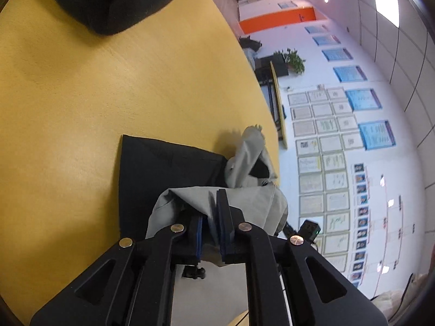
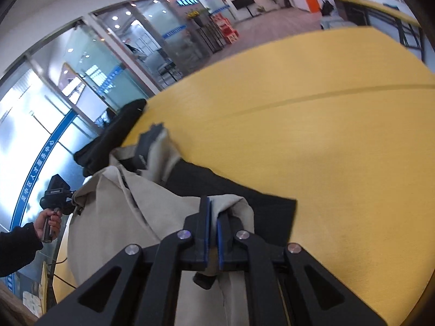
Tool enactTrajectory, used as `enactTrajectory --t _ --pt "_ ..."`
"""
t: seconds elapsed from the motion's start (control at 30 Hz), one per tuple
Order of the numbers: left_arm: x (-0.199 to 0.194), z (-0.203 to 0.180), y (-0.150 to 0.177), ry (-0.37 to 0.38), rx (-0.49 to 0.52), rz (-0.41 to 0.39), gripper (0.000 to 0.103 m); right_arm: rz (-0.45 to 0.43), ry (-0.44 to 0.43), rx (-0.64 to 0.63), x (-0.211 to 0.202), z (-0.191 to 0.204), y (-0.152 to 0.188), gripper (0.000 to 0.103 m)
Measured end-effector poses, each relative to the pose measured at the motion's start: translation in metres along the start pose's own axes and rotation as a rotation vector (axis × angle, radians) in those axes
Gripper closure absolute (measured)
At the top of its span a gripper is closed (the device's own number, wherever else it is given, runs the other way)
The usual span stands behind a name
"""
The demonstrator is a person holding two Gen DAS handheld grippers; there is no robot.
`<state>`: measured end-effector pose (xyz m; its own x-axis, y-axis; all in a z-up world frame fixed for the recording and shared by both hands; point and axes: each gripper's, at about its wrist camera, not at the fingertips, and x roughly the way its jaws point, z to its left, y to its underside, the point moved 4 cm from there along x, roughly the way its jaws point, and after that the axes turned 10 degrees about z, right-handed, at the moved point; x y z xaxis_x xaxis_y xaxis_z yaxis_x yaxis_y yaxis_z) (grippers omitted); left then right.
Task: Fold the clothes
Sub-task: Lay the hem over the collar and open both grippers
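Note:
A light grey garment (image 1: 252, 203) with dark inner parts is lifted above the yellow table (image 1: 81, 95). My left gripper (image 1: 212, 206) is shut on a fold of this grey cloth. In the right wrist view the same grey garment (image 2: 122, 217) hangs bunched at the left, and my right gripper (image 2: 213, 212) is shut on its edge. A flat dark cloth (image 1: 152, 174) lies on the table under the lifted garment, seen again as the dark cloth (image 2: 244, 195) past my right fingers. The left gripper (image 2: 57, 193) appears far left, held by a hand (image 2: 49, 222).
A black garment (image 1: 114, 0) lies heaped at the far side of the table, visible also as the black garment (image 2: 117, 135) over the table's left edge. The yellow table (image 2: 339, 135) spreads wide to the right. A second yellow table (image 2: 380, 5) stands behind.

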<state>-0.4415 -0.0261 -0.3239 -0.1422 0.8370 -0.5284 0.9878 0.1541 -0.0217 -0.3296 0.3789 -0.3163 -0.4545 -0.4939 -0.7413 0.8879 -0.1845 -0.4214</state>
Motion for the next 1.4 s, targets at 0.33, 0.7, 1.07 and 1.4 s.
enactTrajectory --t 0.33,0.7,1.07,1.4 --pt "-0.104 -0.116 0.005 -0.14 0.367 -0.258 0.029 -0.38 0.104 -0.045 -0.129 0.036 -0.023 0.0" --pt "0.04 -0.084 0.018 -0.324 0.463 0.057 0.019 0.096 0.112 -0.333 0.05 0.122 -0.008 0.0" --pt "-0.063 -0.119 0.038 -0.462 0.562 -0.15 0.023 -0.176 0.551 -0.163 -0.08 0.063 -0.025 0.0" --pt "-0.319 -0.236 0.204 -0.814 0.608 -0.481 0.0 -0.512 0.51 -0.221 -0.352 0.136 0.062 0.0"
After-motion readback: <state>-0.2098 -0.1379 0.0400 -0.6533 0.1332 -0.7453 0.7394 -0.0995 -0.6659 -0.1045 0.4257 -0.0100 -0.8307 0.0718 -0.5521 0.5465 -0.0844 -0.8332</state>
